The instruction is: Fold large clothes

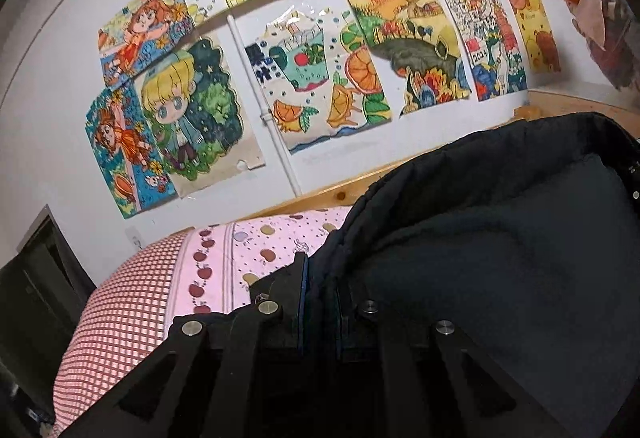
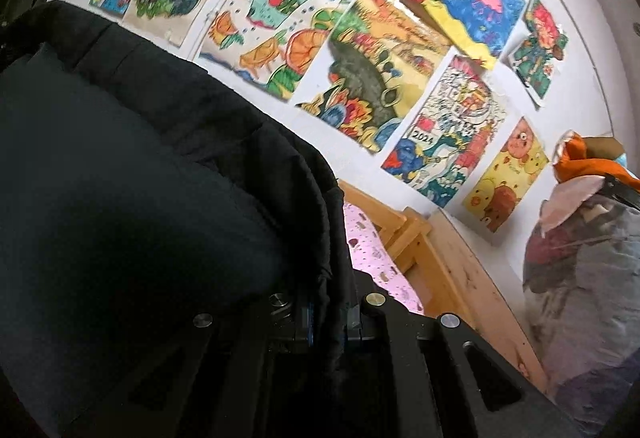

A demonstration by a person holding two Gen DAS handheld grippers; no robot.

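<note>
Dark garment pinched tight by left gripper and right gripper; heavy padded edge liable to slip free.

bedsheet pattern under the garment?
Pink bedsheet with apples and dots, red-check section beside it; left wrist view.

"2024" on a wall drawing

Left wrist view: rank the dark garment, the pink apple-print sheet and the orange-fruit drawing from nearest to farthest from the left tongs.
1. Dark garment, clamped in the left tongs, spreading right.
2. Pink apple-print sheet, on the bed just beyond, to the left.
3. Orange-fruit drawing, up on the far wall.
</note>
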